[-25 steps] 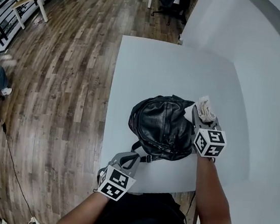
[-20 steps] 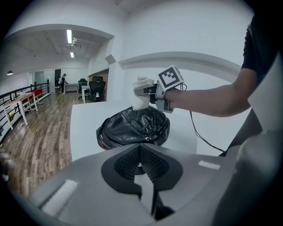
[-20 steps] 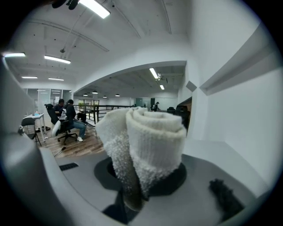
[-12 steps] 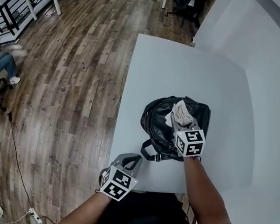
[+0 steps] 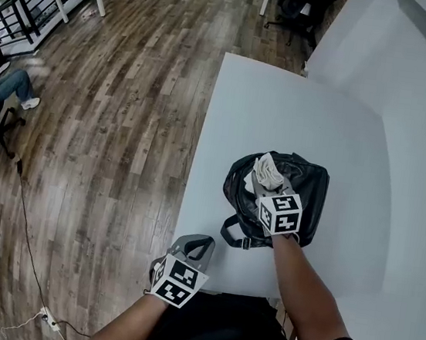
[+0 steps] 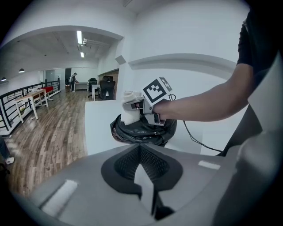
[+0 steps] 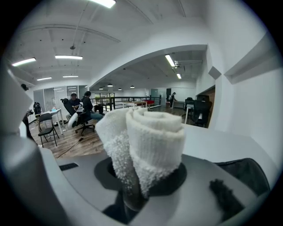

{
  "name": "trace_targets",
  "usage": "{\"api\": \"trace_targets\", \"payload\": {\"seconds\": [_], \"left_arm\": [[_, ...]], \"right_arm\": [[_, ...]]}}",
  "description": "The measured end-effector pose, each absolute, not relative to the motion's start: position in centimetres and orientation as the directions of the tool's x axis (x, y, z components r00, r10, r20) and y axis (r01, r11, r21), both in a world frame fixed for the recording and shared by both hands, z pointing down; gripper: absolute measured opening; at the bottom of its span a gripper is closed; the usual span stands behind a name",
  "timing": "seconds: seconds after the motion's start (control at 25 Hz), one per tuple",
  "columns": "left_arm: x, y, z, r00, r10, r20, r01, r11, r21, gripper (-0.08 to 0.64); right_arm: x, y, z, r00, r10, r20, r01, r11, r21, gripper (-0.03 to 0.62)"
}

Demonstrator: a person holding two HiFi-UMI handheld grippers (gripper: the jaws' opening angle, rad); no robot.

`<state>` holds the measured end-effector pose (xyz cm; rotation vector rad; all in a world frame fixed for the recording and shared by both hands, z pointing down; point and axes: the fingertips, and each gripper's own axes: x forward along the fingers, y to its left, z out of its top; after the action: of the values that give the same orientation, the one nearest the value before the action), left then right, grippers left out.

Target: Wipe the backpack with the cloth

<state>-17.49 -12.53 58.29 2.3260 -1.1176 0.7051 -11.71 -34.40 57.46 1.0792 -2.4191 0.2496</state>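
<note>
Head view gave us one black backpack (image 5: 308,189) lying on one white table (image 5: 284,105), near its front edge, with one white cloth (image 5: 267,169) on its left half. We counted two grippers. Our right gripper (image 5: 263,183) was clamped on the cloth, which stood up in a roll from between its jaws in the right gripper view, and the cloth's lower end touched the backpack's top. Our left gripper (image 5: 197,243) hung just off the table's front-left corner, apart from the backpack, with its jaws drawn together and nothing between them. One strap (image 5: 230,232) looped out from the backpack toward that corner. Much of the backpack's middle was covered by the right gripper and our arm (image 5: 302,294). In the right gripper view the cloth filled the centre, so only a dark sliver of backpack showed at lower right. In the left gripper view the gripper's own body cut off the backpack's base. One seated person (image 5: 6,87) at the left edge of the wood floor (image 5: 109,128) was partly out of frame.
</note>
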Motion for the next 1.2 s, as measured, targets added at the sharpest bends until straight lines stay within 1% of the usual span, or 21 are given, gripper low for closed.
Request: {"api": "trace_targets", "payload": {"seconds": [0.36,1.2], "left_arm": [[-17.9,-12.9,58.6,0.53,-0.579,0.62,-0.814,-0.552,0.182,0.006],[-15.7,-13.7,58.2,0.566,-0.559,0.606,-0.783,-0.594,0.184,0.006]], "right_arm": [[-11.8,-34.5,58.6,-0.569,-0.642,0.514,-0.732,0.681,0.039,0.089],[-6.7,-34.8,57.0,-0.5,-0.7,0.51,-0.781,0.619,0.085,0.089]]}}
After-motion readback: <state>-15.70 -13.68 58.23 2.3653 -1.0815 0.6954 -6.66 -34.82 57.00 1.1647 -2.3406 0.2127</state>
